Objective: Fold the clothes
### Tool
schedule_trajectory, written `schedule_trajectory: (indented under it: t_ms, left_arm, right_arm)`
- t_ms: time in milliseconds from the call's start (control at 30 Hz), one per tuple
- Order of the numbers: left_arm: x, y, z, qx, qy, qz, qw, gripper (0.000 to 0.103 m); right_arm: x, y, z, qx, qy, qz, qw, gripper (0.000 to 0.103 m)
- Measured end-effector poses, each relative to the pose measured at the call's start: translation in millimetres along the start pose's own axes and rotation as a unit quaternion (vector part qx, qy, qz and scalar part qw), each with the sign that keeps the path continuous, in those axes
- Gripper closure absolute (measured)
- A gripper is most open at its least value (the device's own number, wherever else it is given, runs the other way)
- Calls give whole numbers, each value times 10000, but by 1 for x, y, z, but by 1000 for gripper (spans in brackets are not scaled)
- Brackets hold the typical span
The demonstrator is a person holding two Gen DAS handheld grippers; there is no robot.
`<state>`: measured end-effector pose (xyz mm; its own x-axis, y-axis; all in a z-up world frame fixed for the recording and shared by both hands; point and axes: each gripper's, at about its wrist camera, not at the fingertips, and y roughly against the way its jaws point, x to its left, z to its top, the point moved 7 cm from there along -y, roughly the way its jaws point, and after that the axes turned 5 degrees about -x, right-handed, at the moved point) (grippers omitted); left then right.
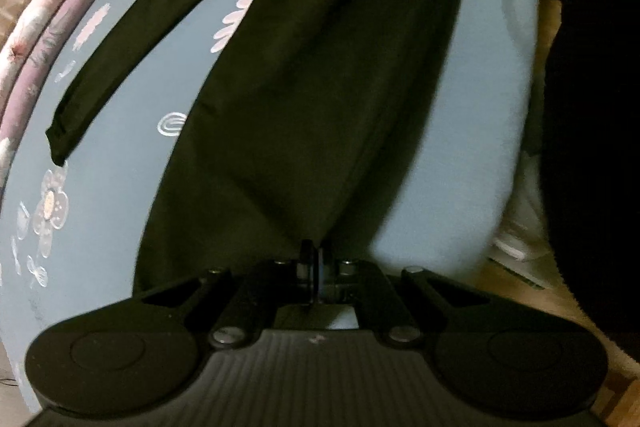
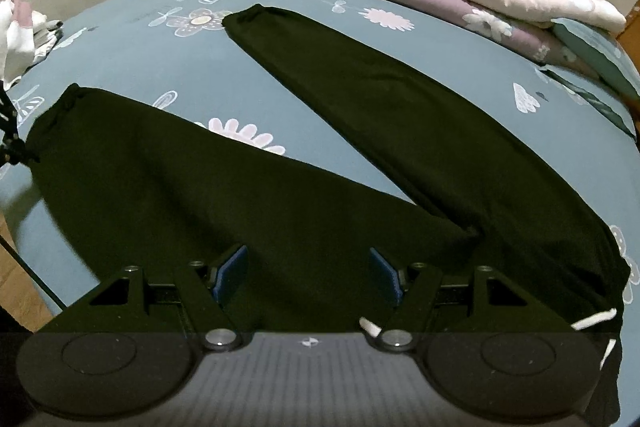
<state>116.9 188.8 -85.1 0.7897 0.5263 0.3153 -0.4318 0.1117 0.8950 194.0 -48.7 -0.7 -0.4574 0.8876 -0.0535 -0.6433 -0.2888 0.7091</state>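
Left gripper (image 1: 313, 259) pinched tight on black pants (image 1: 320, 87) cuff; right gripper (image 2: 309, 277) wide open, empty, over the waist on bed (image 2: 168, 75). Risk: thin cuff slips mid-fold, leg drops crooked.

left tongs (image 1: 314, 261): clamped tight (fingers meet) | right tongs (image 2: 309, 273): spread wide

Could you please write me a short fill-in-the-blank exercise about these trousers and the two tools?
1. The black trousers lie on a ____ bedsheet printed with flowers.
2. The left tool is ____ on the cuff of one trouser leg.
3. The right tool hovers over the trousers with its jaws ____.
4. The two trouser legs are spread ____.

Missing words: blue; shut; open; apart
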Motion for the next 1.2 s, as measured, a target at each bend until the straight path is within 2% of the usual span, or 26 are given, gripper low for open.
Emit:
schedule_trajectory:
  t_ms: [67, 100, 300, 400, 467, 533, 600, 700, 800, 833, 967, 1133, 1167, 1200]
  left_arm:
    - [-1, -9, -2, 51, 72, -29, 10000, 102]
    - [-2, -14, -3, 79, 108, -39, 9999, 99]
    - [1, -4, -12, 72, 570, -28, 9983, 91]
    - [12, 13, -18, -79, 1119, -47, 9937, 86]
    - [28, 24, -27, -218, 1644, -12, 9862, 80]
    - [47, 36, -37, -382, 2187, 98, 9750, 71]
    - [72, 46, -49, -625, 2805, 384, 9570, 66]
    - [110, 41, -74, -766, 3908, 848, 9133, 59]
    - [138, 19, -105, -668, 4948, 1101, 8594, 59]
    - [142, 12, -110, -648, 5067, 1155, 8519, 59]
    - [154, -13, -126, -639, 5263, 1380, 8366, 60]
    - [150, -36, -124, -543, 5313, 1482, 8323, 60]
    - [149, -40, -124, -523, 5321, 1501, 8316, 63]
    - [147, -42, -121, -497, 5297, 1527, 8328, 74]
  right_arm:
    - [2, -2, 0, 26, 19, 12, 10000, 32]
    - [2, -2, 0, 45, 34, 7, 10000, 32]
    - [-2, -1, -2, 76, -12, -58, 10000, 32]
    - [-6, -1, 0, 14, -114, -53, 9999, 32]
    - [-7, -2, 1, -31, -159, -26, 9999, 31]
    - [-7, -2, 4, -50, -150, -21, 9999, 31]
    - [-6, -3, 6, -66, -134, -20, 9999, 31]
    - [-6, -3, 9, -87, -128, -14, 9999, 31]
    - [-7, -2, 11, -90, -159, -70, 9998, 31]
    - [-7, -1, 11, -86, -174, -90, 9998, 31]
    - [-14, 7, 7, -51, -303, -262, 9992, 31]
    - [-29, 22, -2, 4, -543, -602, 9967, 31]
    - [-34, 26, -5, 7, -618, -688, 9957, 31]
    - [-38, 29, -7, 2, -710, -756, 9946, 31]
